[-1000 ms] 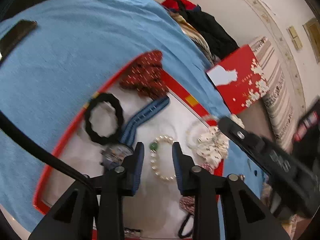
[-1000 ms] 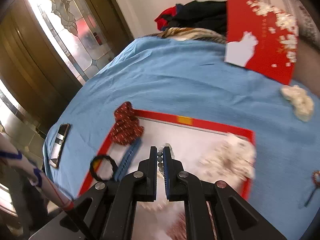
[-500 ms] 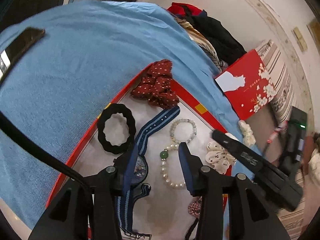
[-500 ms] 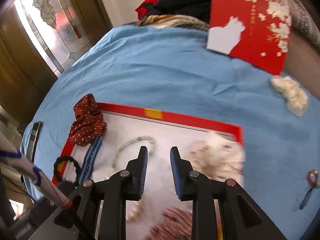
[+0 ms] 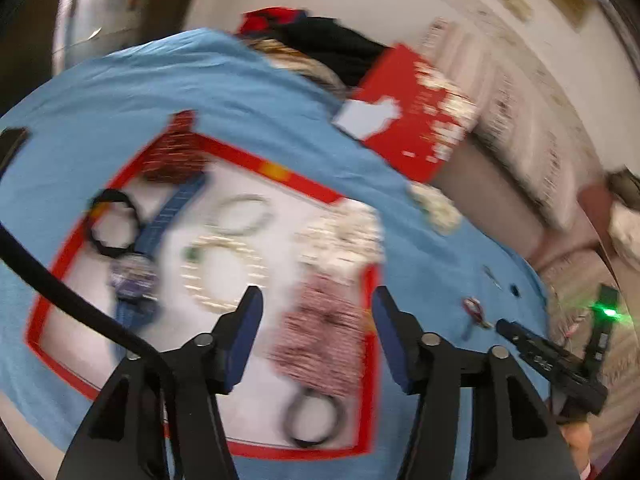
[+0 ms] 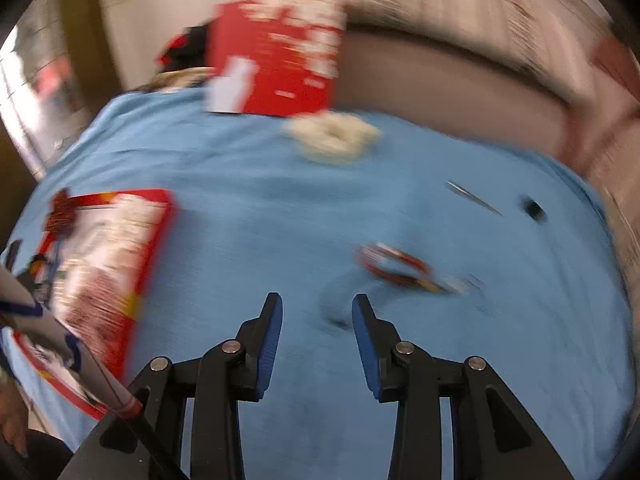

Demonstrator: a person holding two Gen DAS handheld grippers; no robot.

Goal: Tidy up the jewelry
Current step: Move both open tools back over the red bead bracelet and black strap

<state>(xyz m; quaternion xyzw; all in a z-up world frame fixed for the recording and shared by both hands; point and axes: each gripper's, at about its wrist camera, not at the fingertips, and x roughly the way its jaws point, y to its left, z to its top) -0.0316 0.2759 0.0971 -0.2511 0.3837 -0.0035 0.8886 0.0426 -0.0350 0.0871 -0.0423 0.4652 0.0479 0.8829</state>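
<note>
A red-rimmed white tray [image 5: 280, 172] lies on the blue cloth and holds a pearl bracelet [image 5: 222, 272], a pale bead bracelet [image 5: 240, 220], a blue-strap watch [image 5: 134, 276], a black scrunchie [image 5: 112, 224], a dark red scrunchie [image 5: 176, 156], a white scrunchie [image 5: 340, 236] and a pink checked scrunchie [image 5: 320, 344]. My left gripper [image 5: 316, 320] is open and empty above the pink scrunchie. My right gripper [image 6: 316, 316] is open and empty over bare cloth, left of a small red ornament [image 6: 396, 268]. The tray [image 6: 156, 240] is at the left in the right wrist view. Both views are blurred.
A cream scrunchie [image 6: 332, 136] lies on the cloth beyond the tray, also in the left wrist view [image 5: 434, 208]. A thin hairpin [image 6: 472, 198] and a small black item [image 6: 532, 206] lie far right. A red gift box [image 6: 276, 48] and piled clothes [image 5: 320, 44] stand at the back edge.
The right gripper let go of the pale bead bracelet in the tray, opened and swung right over bare cloth. The left gripper opened wider and moved right over the tray.
</note>
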